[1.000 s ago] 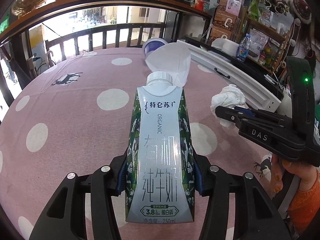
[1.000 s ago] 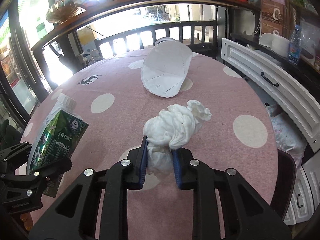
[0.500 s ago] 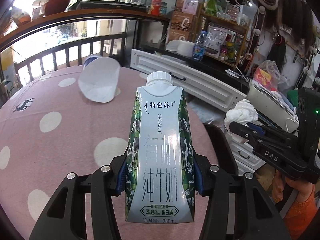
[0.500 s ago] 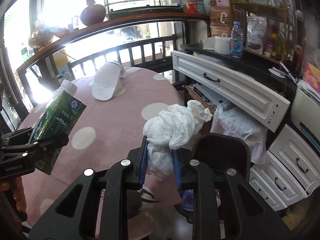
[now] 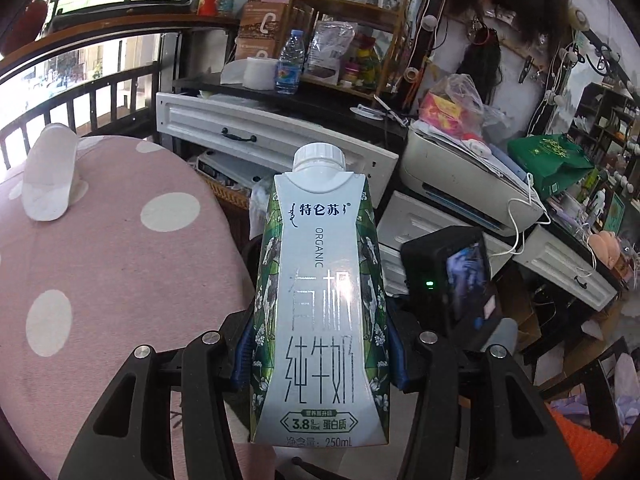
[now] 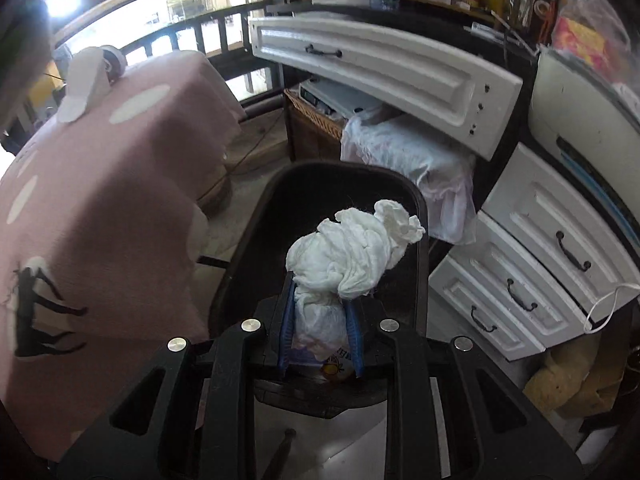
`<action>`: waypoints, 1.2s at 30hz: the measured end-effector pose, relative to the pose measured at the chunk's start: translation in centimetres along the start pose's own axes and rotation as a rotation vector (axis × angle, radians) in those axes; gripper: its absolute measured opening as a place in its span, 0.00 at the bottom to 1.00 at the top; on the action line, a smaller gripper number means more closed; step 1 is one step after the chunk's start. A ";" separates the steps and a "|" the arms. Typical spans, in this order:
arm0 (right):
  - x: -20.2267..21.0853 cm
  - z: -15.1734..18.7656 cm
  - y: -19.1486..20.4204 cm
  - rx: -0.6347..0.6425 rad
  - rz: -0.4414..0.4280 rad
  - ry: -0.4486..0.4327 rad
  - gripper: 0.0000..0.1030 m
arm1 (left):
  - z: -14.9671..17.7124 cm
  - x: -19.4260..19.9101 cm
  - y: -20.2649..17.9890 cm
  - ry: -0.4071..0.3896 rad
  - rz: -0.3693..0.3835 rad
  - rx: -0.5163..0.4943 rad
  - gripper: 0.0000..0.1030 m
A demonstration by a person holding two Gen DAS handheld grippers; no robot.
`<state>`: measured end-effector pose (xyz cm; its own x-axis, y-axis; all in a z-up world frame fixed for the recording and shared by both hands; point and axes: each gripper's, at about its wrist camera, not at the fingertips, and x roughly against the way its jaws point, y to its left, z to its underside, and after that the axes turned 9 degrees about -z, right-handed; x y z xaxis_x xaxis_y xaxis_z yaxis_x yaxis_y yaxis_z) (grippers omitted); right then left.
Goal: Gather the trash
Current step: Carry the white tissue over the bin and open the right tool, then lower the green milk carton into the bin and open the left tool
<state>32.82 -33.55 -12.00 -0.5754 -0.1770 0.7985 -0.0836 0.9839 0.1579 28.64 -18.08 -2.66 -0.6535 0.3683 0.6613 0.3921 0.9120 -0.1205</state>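
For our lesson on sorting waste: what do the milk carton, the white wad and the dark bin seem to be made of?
Milk carton: coated paperboard, glossy; light glints on its printed face, and it has a white plastic-looking cap.
White wad: tissue or thin paper, matte; soft crumpled folds.
Dark bin: probably plastic; smooth, rounded rim with a dull sheen.
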 end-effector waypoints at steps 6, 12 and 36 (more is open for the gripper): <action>-5.8 1.1 -2.0 -0.080 -0.015 0.112 0.23 | 1.1 -1.3 -1.0 0.040 -0.001 -0.021 0.49; -9.0 1.4 -2.5 -0.103 -0.008 0.168 0.23 | 1.8 -2.6 -1.6 0.081 -0.003 -0.033 0.49; -10.9 1.8 -3.1 -0.113 -0.007 0.176 0.47 | 2.8 -5.7 -2.8 0.149 -0.009 -0.064 0.49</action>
<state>37.88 -34.60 -22.23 -0.4234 -0.1949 0.8847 0.0106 0.9754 0.2200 29.44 -22.18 -8.17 -0.5554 0.3251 0.7654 0.4307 0.8998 -0.0697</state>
